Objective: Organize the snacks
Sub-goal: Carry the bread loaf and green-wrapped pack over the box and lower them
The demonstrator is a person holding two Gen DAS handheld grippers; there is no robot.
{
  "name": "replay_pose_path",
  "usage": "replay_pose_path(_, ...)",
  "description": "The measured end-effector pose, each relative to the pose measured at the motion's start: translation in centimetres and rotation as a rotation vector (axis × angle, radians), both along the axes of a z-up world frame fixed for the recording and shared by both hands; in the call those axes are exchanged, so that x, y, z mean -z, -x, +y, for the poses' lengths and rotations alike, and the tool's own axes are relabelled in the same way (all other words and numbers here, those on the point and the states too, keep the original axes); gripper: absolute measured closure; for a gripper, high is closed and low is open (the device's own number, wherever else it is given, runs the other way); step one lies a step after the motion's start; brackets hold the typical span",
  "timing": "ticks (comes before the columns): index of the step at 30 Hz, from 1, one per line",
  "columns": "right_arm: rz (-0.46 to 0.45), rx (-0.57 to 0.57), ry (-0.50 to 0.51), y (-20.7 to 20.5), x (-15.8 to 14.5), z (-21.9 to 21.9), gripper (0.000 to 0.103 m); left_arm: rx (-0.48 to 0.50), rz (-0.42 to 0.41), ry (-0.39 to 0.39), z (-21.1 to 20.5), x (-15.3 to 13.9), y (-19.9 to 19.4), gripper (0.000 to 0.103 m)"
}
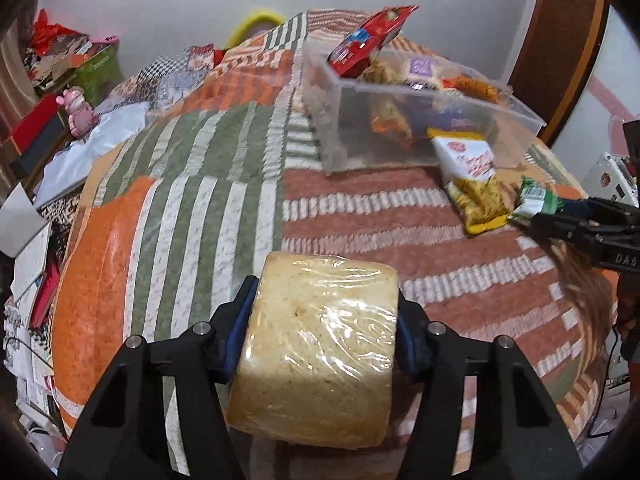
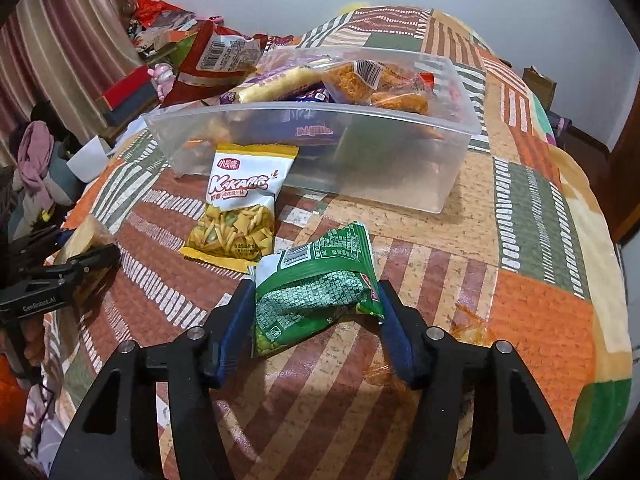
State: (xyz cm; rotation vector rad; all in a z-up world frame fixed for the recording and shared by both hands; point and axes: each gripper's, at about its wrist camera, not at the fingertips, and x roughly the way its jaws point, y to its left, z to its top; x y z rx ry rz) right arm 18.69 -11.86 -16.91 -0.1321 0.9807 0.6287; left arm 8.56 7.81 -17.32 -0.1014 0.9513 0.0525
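Quilted bed (image 2: 540, 208): left claw (image 1: 326, 312) clamps soft wrapped bread (image 1: 320, 344); right claw (image 2: 316, 300) pinches light, crinkly green packet (image 2: 316, 296) mid-body, likely slippery.

Bin (image 2: 400, 152) contents blurred through wall

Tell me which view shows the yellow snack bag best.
Right wrist view: the yellow snack bag lies face-up, whole, its print readable, before the bin. The left wrist view shows it small, skewed, near the frame's edge.
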Motion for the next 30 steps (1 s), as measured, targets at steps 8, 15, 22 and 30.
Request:
replay_pose_path(8, -0.033, 0.016, -0.052, -0.1, -2.1, -0.7, 0.048, 0.04, -0.081, 0.014, -1.6, -3.4, -1.6, 0.047)
replay_pose_path(15, -0.098, 0.022, -0.109, -0.9, -5.2, -0.8, 0.048, 0.064, -0.137, 0.036, -3.0, -6.0, -4.3, 0.048)
replay_pose_path(22, -0.139, 0.045, -0.148, -2.7, -7.0, -0.8, 0.048, 0.091, -0.185, 0.049, -4.5, -7.9, -7.3, 0.048)
replay_pose_path(30, -0.175, 0.081, -0.184, -5.2, -8.5, -0.8, 0.048, 0.1, -0.232, 0.044, -5.7, -9.7, -11.6, 0.048)
